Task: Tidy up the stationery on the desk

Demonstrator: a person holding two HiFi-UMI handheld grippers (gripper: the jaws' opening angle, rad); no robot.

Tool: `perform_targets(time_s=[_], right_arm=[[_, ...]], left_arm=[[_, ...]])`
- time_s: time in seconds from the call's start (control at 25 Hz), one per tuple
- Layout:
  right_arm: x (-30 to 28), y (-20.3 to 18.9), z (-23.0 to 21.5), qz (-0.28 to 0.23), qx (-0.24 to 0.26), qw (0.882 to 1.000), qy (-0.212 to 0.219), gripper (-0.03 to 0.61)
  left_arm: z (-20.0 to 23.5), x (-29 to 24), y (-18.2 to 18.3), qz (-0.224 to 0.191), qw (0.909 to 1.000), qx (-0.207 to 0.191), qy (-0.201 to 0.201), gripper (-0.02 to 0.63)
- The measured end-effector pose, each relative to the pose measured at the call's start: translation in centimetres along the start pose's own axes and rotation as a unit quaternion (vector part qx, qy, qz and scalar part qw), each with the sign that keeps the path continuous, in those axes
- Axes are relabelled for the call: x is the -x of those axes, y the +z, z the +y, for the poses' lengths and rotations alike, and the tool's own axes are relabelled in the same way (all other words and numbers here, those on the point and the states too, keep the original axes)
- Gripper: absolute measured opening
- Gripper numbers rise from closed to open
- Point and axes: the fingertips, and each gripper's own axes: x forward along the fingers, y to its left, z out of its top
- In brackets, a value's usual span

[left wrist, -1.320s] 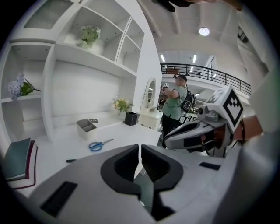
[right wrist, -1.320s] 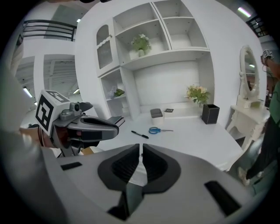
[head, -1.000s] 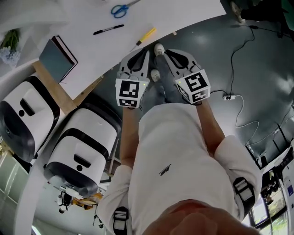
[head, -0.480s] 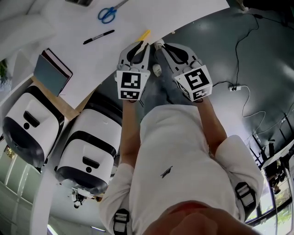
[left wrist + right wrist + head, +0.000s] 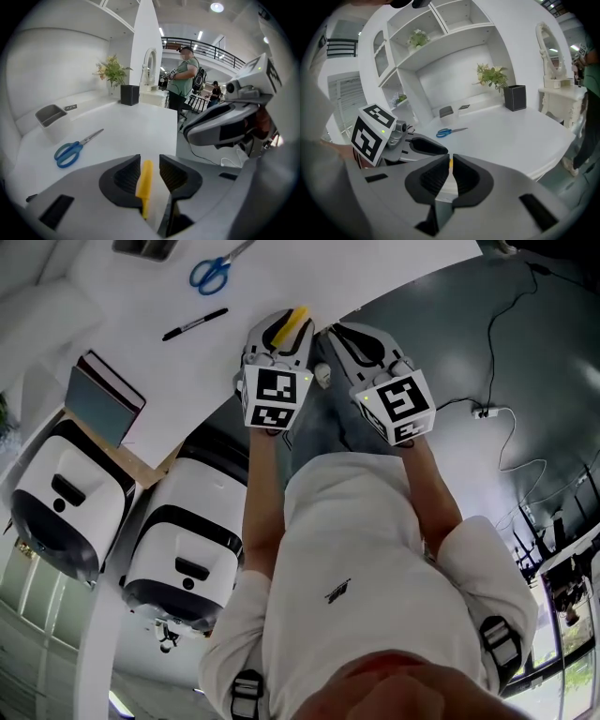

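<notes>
The left gripper point(image 5: 277, 336) point(image 5: 149, 160) is down at the near edge of the white counter point(image 5: 112, 329) point(image 5: 136, 126). Its jaws are spread, and the yellow pen point(image 5: 294, 321) point(image 5: 144, 186) lies lengthwise in the gap. The pen sits close against the left jaw, with a sliver of space to the right one, so it is straddled and not pinched. The pen lies on the counter right at its rim.

Just beside it, the right gripper point(image 5: 345, 335) point(image 5: 450, 162) hangs past the counter's edge, above the dark floor. Its jaws are pressed almost together, with only a thin slit between them and nothing in it. The two grippers are side by side, close but apart.

Farther onto the counter, a black pen point(image 5: 194, 323) lies at a slant to the left of the left gripper. Blue-handled scissors point(image 5: 208, 273) point(image 5: 70, 149) point(image 5: 450, 131) lie beyond that, blades pointing away. A notebook point(image 5: 101, 395) with a grey-blue cover rests at the counter's left edge, well apart from the pens.

Toward the back wall stands a grey tray point(image 5: 51, 115). Farther along are a black box point(image 5: 130, 94) and a plant point(image 5: 111, 71).
</notes>
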Motion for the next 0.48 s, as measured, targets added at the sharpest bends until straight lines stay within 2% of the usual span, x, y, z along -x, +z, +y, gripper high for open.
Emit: perform_targets(time_s=[0.36, 0.48], right_arm=[[-0.6, 0.0, -1.6, 0.008, -0.009, 1.000, -0.005, 0.012], [-0.7, 0.2, -1.9, 0.009, -0.009, 1.000, -0.004, 0.012]], left_arm=[[0.2, -2.5, -1.4, 0.062, 0.9975, -0.035, -0.008, 0.000], [0.4, -2.8, -1.7, 0.070, 0.9969, -0.034, -0.005, 0.000]])
